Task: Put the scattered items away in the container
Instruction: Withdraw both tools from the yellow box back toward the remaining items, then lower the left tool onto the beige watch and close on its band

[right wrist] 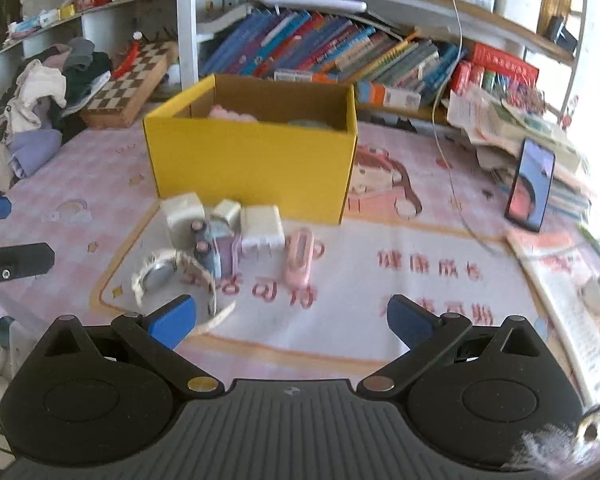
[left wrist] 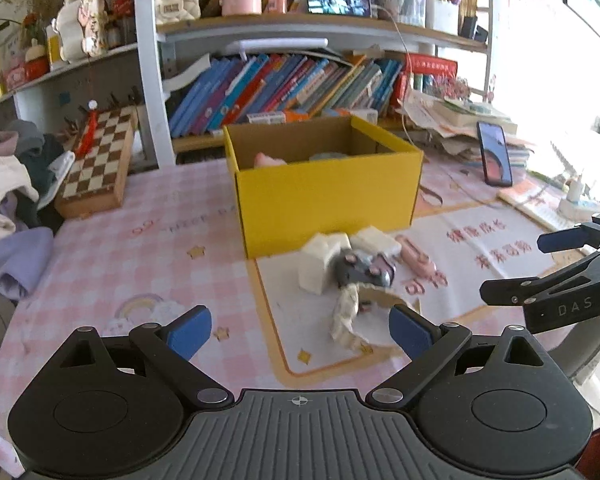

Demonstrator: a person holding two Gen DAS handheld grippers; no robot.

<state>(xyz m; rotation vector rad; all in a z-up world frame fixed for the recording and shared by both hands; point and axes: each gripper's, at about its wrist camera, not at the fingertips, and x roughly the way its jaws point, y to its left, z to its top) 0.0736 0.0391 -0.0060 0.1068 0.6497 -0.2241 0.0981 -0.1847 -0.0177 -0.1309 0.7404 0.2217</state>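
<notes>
The scattered items, white blocks (right wrist: pixel 260 232), a pink clip (right wrist: pixel 298 258), a small dark toy (right wrist: pixel 214 254) and a lace-edged ring (right wrist: pixel 168 276), lie bunched on the counter (right wrist: pixel 380 320) just in front of the yellow box (right wrist: pixel 252 164), which already holds a pink thing and a pale one. The left hand-held gripper (left wrist: pixel 300 330) hovers wide open and empty near the ring, and the right hand-held gripper (right wrist: pixel 292 318) is equally wide and empty. Bare counter lies left of the box, while a propped phone (right wrist: pixel 530 184) and paper piles crowd the right edge.
</notes>
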